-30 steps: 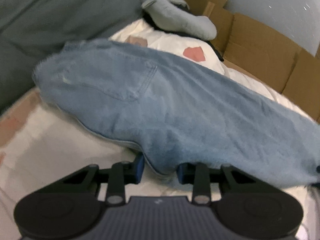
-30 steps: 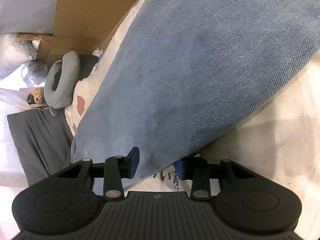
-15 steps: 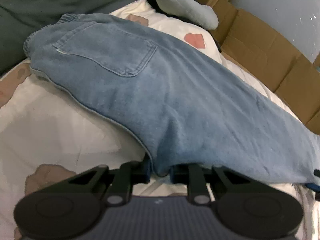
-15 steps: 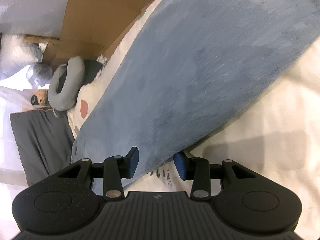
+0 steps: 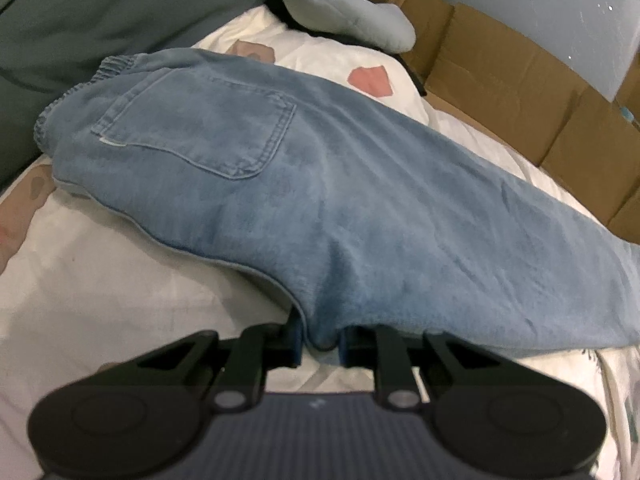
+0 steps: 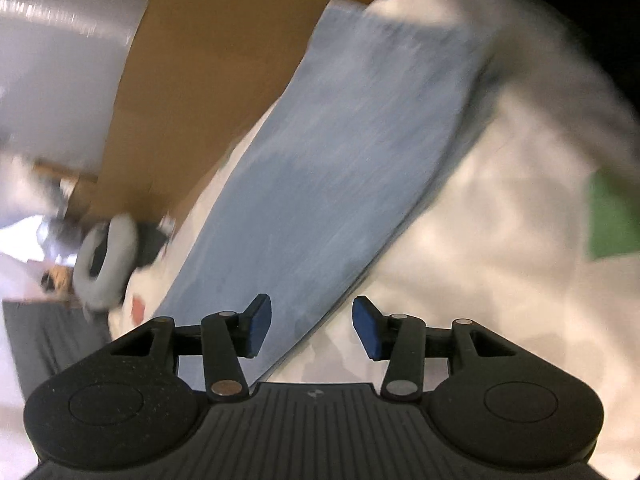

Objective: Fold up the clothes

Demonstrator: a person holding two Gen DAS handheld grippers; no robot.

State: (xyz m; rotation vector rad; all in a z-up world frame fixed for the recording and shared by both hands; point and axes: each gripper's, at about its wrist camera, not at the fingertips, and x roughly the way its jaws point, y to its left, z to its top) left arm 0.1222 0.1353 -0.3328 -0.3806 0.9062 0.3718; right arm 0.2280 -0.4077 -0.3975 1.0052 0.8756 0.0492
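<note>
Right now the left gripper (image 5: 320, 340) is clamped on a pinch of the light blue jeans (image 5: 360, 208) at their near edge, fabric bunched between the blue pads (image 5: 295, 338). Jeans lie folded lengthwise across the white bedsheet (image 5: 120, 300), back pocket (image 5: 200, 128) up, elastic waistband (image 5: 80, 92) toward the far left end by the dark grey duvet (image 5: 100, 8). Right gripper (image 6: 310, 330) has its jaws parting, nothing pinched; the trouser leg edge shows beyond the gap, view blurred. Leg runs toward the bed's far edge beside the cardboard boxes (image 5: 520, 80). Grey neck pillow (image 5: 340, 12) sits at the far corner, past the waistband.
</note>
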